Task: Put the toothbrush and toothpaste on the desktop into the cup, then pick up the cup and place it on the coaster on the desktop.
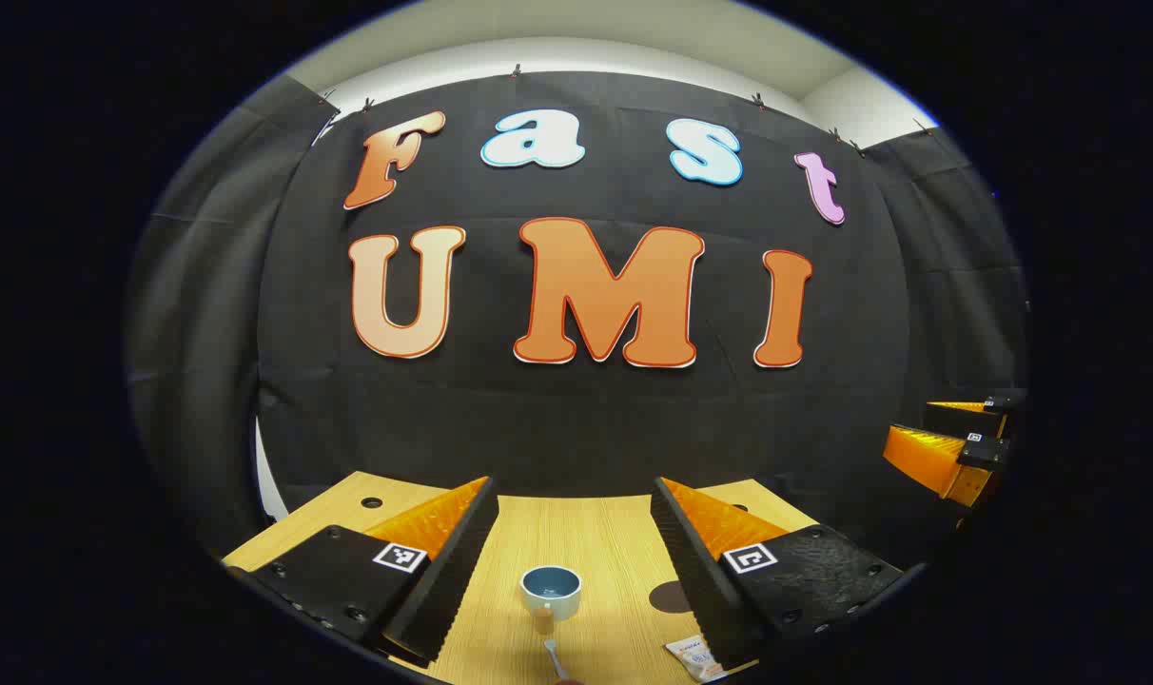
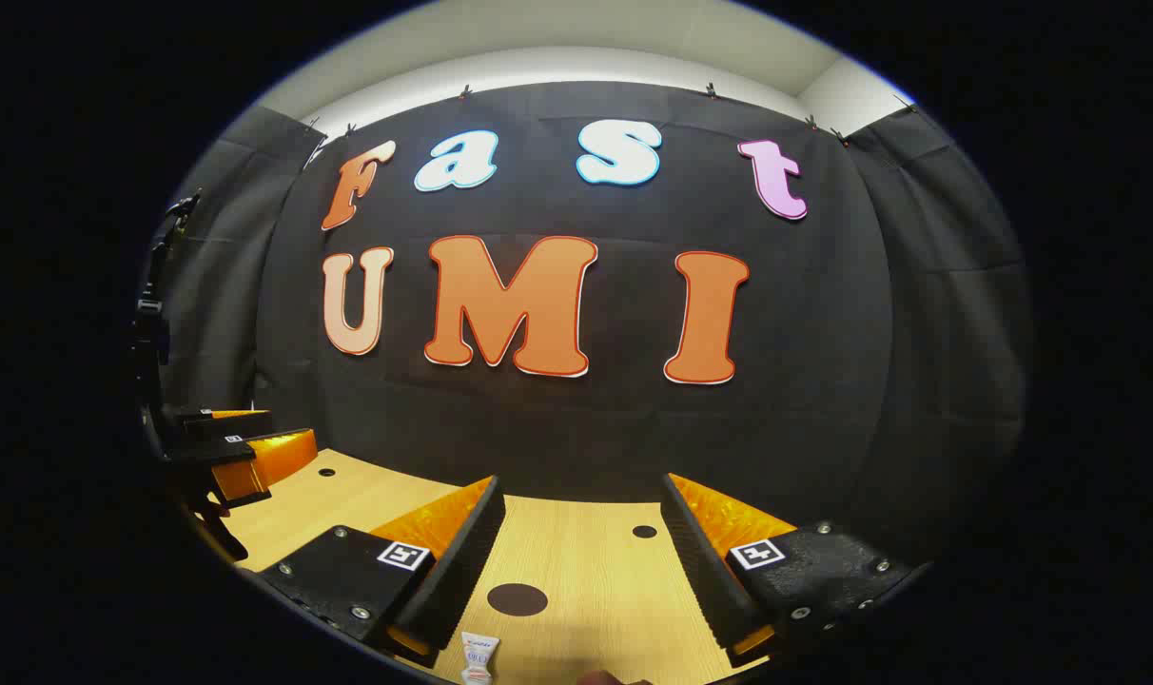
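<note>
Showing wooden desktop (image 2: 576,561), cup (image 1: 550,590), coaster (image 2: 517,599).

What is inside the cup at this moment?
The cup looks empty in the left gripper view: bare bottom visible. The toothbrush lies on the desktop before it.

The bench (image 1: 596,533) is looking like pale wood with fine lines running along it, smooth and a bit shiny. The cup (image 1: 550,590) is looking glossy, like glazed clay. The toothpaste (image 2: 478,656) is showing a smooth, shiny plastic skin. The coaster (image 2: 517,599) is looking dark, flat and matt. The wall (image 2: 576,428) is hanging as matt black cloth with soft folds.
</note>
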Demonstrator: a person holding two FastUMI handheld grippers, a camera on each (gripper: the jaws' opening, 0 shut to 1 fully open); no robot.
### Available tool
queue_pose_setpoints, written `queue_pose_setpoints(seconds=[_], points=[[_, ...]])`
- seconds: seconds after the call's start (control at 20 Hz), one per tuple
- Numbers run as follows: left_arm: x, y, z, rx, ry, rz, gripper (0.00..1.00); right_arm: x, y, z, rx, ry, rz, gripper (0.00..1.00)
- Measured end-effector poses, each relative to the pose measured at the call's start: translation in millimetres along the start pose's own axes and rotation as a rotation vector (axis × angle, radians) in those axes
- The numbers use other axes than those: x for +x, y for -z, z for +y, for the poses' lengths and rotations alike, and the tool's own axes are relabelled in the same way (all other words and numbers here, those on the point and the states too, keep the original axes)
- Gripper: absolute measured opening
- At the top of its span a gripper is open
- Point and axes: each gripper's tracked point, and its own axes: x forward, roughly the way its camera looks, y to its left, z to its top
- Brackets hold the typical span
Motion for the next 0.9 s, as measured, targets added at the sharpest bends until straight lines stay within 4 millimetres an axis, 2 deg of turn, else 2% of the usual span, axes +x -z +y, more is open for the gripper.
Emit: queue_pose_setpoints(seconds=[0.35,0.6,0.75,0.9], points=[[-3.2,-10.1,-1.7,0.025,-0.019,-0.022,0.97,0.5,-1.2,-0.5,0.004,-0.018,-0.011,0.99],[-6.8,-24.5,-6.0,0.037,-0.034,-0.069,0.97,3.9,-10.9,-0.8,0.013,-0.038,-0.041,0.99],[-8.7,-33.3,-8.6,0.032,-0.047,-0.089,0.96,4.7,-8.3,0.1,0.01,-0.053,-0.039,0.99],[-10.0,-31.0,-12.9,0.019,-0.057,-0.088,0.97,4.0,-3.8,-0.9,-0.001,-0.077,-0.03,0.99]])
